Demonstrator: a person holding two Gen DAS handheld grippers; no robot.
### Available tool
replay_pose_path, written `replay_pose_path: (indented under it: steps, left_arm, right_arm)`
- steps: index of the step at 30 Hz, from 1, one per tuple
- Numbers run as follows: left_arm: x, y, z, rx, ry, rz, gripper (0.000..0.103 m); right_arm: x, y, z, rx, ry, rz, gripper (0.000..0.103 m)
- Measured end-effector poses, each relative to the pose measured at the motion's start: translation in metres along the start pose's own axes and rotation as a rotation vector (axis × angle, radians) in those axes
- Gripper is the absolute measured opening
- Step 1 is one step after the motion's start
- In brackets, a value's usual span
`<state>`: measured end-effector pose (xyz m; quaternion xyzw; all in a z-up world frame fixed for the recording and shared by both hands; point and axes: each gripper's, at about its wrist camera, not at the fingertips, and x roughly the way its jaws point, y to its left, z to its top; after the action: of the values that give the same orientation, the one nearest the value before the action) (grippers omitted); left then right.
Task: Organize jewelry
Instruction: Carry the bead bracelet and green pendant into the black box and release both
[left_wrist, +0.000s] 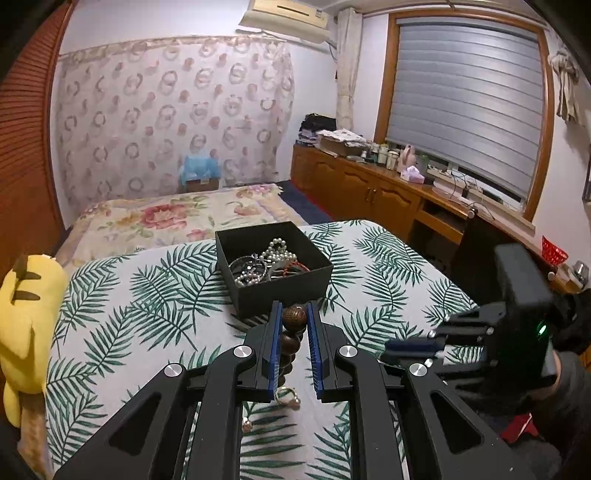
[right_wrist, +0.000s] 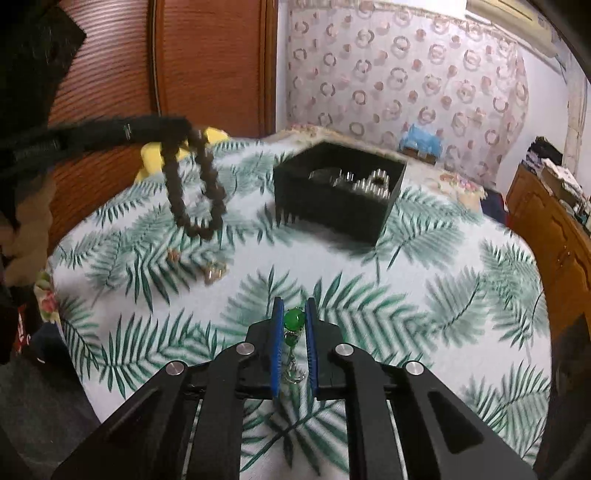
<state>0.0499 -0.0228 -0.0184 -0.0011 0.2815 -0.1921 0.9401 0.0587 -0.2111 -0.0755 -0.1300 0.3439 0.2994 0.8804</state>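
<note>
**Both grippers loaded, box ahead**

Right hand-held gripper (right_wrist: 294, 321): pads pinched on a green bead earring (right_wrist: 294, 318), which dangles between them above the leaf-print bed cover (right_wrist: 424, 332). Left hand-held gripper (left_wrist: 294, 319): clamped on a brown bead bracelet (left_wrist: 294, 317), loop hanging down, long axis near vertical. Two small loose pieces (right_wrist: 214, 274) lie on the cover below it. Black box (left_wrist: 273, 258), open-topped with pearls and bangles inside, sits beyond both grippers, straight ahead of the left one, which judging by its view is nearer.
</note>
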Motion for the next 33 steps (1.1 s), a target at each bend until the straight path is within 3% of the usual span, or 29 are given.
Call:
replay_pose_path:
  steps: [23,33]
  left_arm:
    - [0.031,0.01,0.068,0.074,-0.045,0.043,0.012]
    - [0.042,0.013,0.082,0.071,-0.048,0.044,0.012]
  right_arm:
    - [0.007,-0.047,0.12,-0.082,-0.193,-0.036,0.013]
    - [0.018,-0.078,0.149,0.013,-0.246,-0.027,0.013]
